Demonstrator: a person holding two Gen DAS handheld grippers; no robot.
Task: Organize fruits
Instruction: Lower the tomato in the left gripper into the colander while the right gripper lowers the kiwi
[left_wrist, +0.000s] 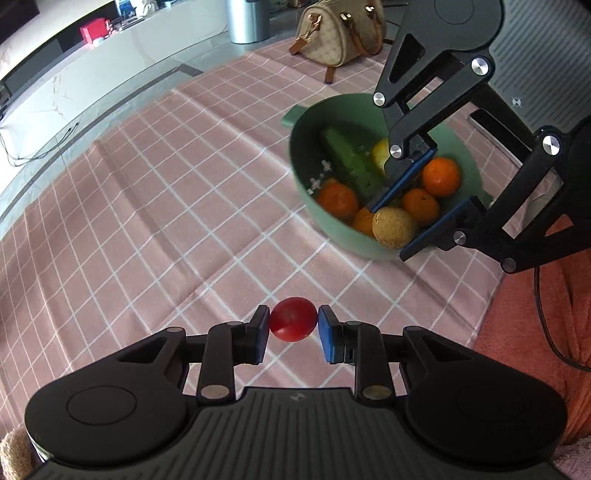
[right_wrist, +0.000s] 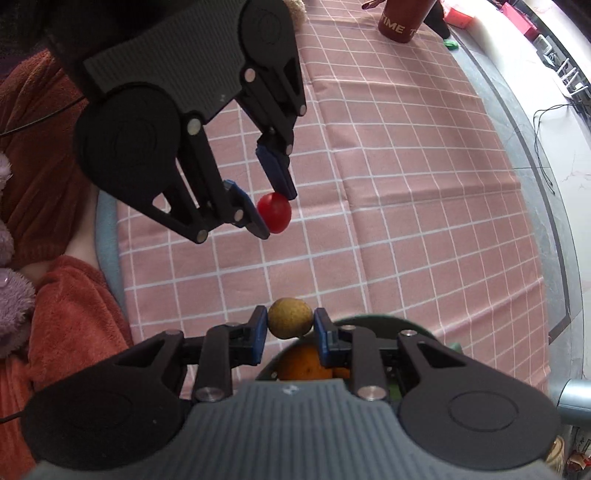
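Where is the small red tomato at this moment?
The red tomato is pinched in the left gripper, above the pink checked tablecloth, apart from the green bowl of fruit to its right.

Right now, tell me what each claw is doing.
Left claw: closed on the red tomato.
Right claw: closed on the yellow-brown fruit, above the green bowl.

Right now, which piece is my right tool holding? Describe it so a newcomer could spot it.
Find the green bowl on the pink checked tablecloth. At the bowl's near rim, the right tool pinches a round yellowish-brown speckled fruit. The oranges beside it are brighter, the cucumber is long and green, and the left tool holds a red tomato.
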